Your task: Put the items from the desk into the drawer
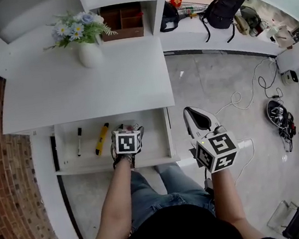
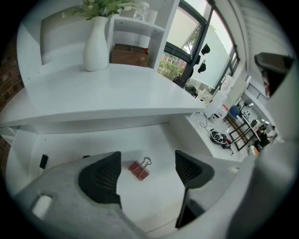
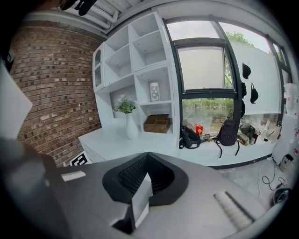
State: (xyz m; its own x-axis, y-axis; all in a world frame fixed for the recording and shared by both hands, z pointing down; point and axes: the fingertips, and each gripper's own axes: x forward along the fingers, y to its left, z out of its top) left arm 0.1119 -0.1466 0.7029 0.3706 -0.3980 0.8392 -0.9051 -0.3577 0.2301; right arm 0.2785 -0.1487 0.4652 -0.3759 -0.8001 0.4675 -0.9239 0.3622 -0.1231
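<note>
Jaws wide on left gripper, together on right gripper, drawer holding clip, marker, yellow pen

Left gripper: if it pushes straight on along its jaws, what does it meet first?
Probably the red binder clip, lying on the drawer floor just ahead of the left gripper, between its open jaws and untouched. Depth is unclear; it may meet the floor itself first.

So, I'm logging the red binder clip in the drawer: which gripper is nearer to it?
Left. The left gripper hangs over the red binder clip, which shows between its open jaws, untouched; the right gripper is off to the right of the drawer, over the floor.
</note>
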